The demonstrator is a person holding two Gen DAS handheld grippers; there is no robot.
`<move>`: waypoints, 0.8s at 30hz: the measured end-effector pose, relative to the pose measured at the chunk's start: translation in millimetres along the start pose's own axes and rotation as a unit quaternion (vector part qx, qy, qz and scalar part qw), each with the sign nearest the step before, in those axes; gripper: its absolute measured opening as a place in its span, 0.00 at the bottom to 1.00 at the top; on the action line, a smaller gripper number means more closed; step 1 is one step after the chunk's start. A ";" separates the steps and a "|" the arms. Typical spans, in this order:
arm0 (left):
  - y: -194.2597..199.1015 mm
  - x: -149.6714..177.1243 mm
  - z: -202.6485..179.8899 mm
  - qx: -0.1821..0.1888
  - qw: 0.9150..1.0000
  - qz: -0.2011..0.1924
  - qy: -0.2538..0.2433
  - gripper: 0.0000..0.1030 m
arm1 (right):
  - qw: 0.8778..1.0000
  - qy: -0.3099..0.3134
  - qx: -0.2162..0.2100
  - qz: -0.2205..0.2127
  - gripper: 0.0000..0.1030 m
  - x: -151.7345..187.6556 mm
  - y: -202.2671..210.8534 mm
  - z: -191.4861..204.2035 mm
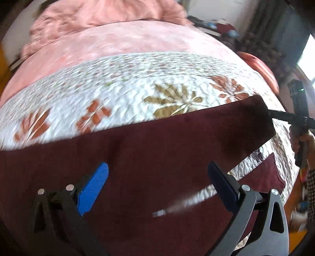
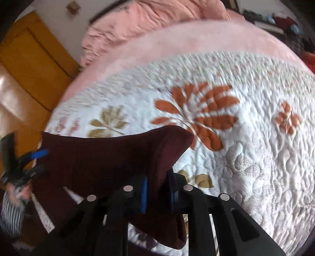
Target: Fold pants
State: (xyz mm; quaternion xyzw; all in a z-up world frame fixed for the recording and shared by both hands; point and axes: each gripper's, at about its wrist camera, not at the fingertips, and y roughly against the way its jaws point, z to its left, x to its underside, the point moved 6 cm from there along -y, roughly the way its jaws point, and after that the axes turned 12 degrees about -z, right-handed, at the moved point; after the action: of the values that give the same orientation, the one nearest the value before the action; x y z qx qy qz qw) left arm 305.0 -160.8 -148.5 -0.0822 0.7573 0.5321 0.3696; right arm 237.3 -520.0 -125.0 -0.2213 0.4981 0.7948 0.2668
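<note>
The dark maroon pants (image 1: 157,141) lie across the quilted floral bedspread (image 1: 122,92), one edge lifted. My left gripper (image 1: 157,177) is open, its blue fingers (image 1: 94,185) spread just above the maroon cloth. My right gripper (image 2: 158,189) is shut on a lifted end of the pants (image 2: 118,157), with cloth pinched between its blue pads. From the left wrist view the right gripper (image 1: 269,114) holds the far right corner. From the right wrist view the left gripper (image 2: 37,159) sits at the left edge of the cloth.
A pink blanket (image 1: 110,17) is bunched at the head of the bed. A yellow wooden door (image 2: 33,65) stands left of the bed. Dark cluttered furniture (image 1: 261,43) and a bright window are at the far right.
</note>
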 end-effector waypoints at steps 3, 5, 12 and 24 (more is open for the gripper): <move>-24.5 -13.3 -0.4 0.046 0.998 0.006 -0.045 0.97 | 0.999 0.028 -0.020 -0.023 0.16 -6.3 20.1 17.4; -45.5 -21.2 0.9 0.077 0.994 0.025 -0.076 0.97 | 0.998 0.045 -0.028 -0.034 0.16 -9.4 30.3 26.1; -94.0 -40.5 -8.9 0.195 0.970 0.095 -0.112 0.97 | 0.994 0.081 -0.051 -0.055 0.16 -18.1 50.7 44.1; -113.9 -27.2 -25.2 0.292 0.934 0.190 -0.081 0.69 | 0.990 0.085 -0.076 -0.083 0.16 -17.0 70.4 45.1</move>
State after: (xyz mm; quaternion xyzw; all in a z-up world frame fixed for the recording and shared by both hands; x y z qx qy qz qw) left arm 371.5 -237.8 -211.7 0.2182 0.8483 0.3523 0.3296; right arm 201.0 -507.8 -48.8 -0.3484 0.4365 0.7839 0.2712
